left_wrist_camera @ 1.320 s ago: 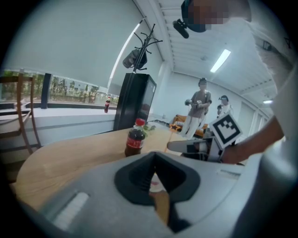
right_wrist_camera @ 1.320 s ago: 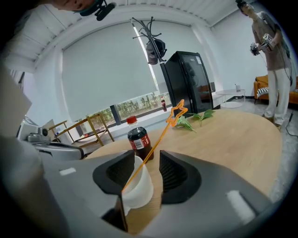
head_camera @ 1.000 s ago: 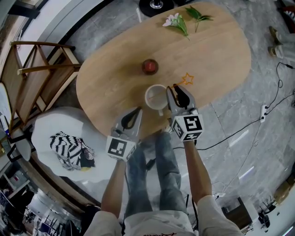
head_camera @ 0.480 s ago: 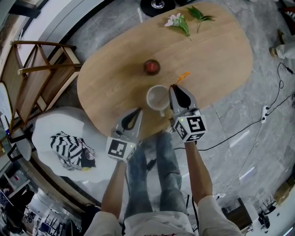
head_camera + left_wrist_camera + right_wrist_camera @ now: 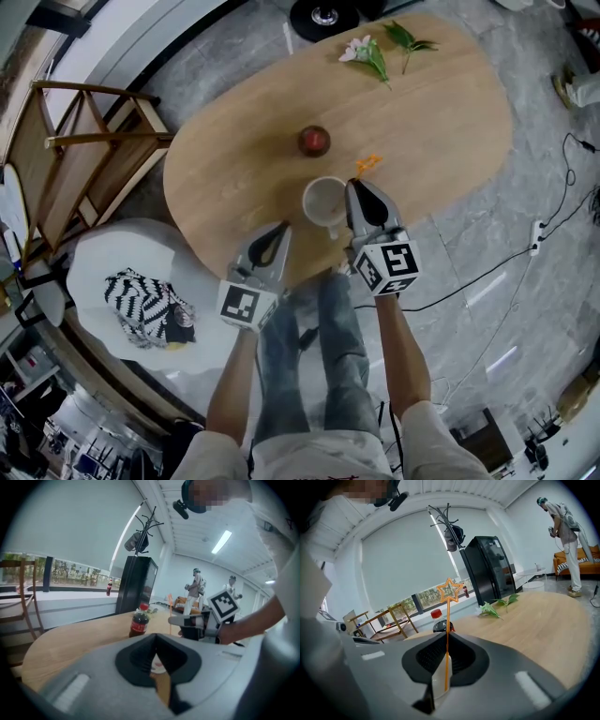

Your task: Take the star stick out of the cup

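Note:
A white cup (image 5: 323, 201) stands near the front edge of the oval wooden table (image 5: 441, 112). My right gripper (image 5: 356, 185) sits just right of the cup's rim. Its jaws have just been closing, and they are now shut on the thin orange star stick (image 5: 367, 165). In the right gripper view the stick (image 5: 447, 634) rises upright from between the jaws, its star on top, with the cup (image 5: 438, 679) behind it. Whether its lower end is inside the cup is hidden. My left gripper (image 5: 283, 228) is shut and empty, below and left of the cup.
A red-capped cola bottle (image 5: 314, 141) stands just beyond the cup. A flower (image 5: 367, 49) and a leafy sprig (image 5: 405, 36) lie at the table's far end. A wooden chair (image 5: 89, 141) and a white seat (image 5: 112, 248) with striped cloth are on the left. Cables (image 5: 525, 244) cross the floor on the right.
The right gripper's jaws went from open to shut around the stick. The star shifted slightly towards the cup and now shows edge-on. The left gripper has stayed where it was.

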A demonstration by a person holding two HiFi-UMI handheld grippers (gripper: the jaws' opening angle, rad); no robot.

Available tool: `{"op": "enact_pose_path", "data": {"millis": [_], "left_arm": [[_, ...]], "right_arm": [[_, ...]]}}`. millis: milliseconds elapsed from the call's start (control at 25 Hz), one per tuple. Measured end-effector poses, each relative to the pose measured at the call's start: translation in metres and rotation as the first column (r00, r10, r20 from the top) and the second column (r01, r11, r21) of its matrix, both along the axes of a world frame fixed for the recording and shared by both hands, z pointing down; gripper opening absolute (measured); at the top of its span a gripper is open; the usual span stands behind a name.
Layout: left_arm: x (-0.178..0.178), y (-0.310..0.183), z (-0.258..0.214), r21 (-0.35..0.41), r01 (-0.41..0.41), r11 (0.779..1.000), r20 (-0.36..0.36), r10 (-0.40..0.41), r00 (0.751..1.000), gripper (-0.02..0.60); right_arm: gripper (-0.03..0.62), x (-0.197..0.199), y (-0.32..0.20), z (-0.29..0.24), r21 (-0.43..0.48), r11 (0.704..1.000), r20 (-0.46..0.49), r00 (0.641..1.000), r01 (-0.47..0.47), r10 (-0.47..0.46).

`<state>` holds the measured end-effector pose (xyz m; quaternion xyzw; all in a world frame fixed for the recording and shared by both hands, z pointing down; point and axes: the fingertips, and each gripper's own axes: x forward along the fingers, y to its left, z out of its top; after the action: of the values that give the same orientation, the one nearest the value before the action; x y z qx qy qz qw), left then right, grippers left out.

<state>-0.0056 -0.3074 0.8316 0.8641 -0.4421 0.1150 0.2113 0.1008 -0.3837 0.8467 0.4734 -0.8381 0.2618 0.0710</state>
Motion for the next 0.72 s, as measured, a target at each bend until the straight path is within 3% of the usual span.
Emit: {"op": "enact_pose_path", "data": {"millis": [360, 720], "left_arm": [[-0.006, -0.003, -0.041, 0.048, 0.006, 0.999, 0.0, -0.006, 1.0, 0.002], [-0.016, -0.025, -0.142, 0.169, 0.023, 0.985, -0.002, -0.022, 1.0, 0.002]], "right_arm": [[0.012, -0.006, 0.005, -0.052, 0.07, 0.998, -0.017, 1.0, 0.006, -0.005], [0.012, -0.019, 0.003, -0.164, 0.211, 0.977, -0.051, 0.999, 0.029, -0.019]]}}
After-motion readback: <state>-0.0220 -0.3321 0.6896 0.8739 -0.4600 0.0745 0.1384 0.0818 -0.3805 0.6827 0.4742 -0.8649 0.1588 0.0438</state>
